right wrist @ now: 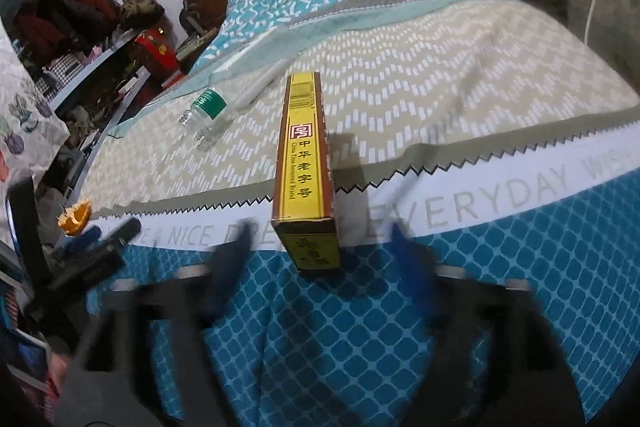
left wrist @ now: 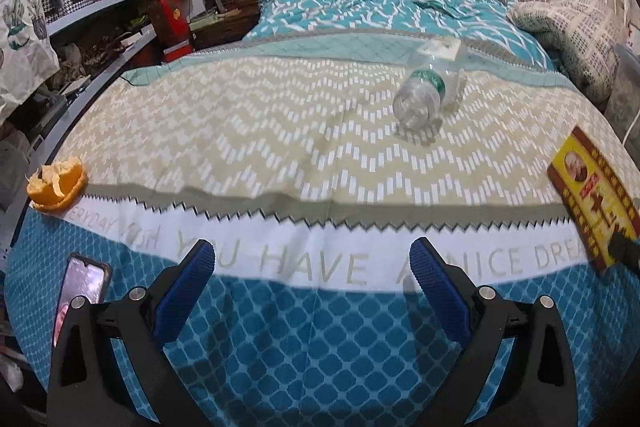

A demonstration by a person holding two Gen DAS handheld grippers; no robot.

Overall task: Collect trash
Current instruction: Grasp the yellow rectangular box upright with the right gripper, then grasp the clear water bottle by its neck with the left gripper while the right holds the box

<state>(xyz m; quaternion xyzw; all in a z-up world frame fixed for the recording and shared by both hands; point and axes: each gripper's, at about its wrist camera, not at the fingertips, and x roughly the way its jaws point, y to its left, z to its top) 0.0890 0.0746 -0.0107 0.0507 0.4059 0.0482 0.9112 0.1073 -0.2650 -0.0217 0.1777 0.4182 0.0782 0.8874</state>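
An empty clear plastic bottle [left wrist: 425,87] with a green label lies on the bedspread, far ahead of my left gripper [left wrist: 312,259], which is open and empty over the blue quilt. An orange peel [left wrist: 56,183] sits at the bed's left edge. A yellow and brown carton [left wrist: 596,195] lies at the right. In the right wrist view the carton [right wrist: 305,163] lies just ahead between the blurred fingers of my open right gripper [right wrist: 320,239], not gripped. The bottle [right wrist: 206,115] and peel [right wrist: 74,217] show to the left there.
A phone [left wrist: 82,291] lies on the quilt by my left finger. A folded knitted blanket [left wrist: 576,35] sits at the far right of the bed. Cluttered shelves [left wrist: 80,27] line the left side. The left gripper shows in the right wrist view [right wrist: 92,255].
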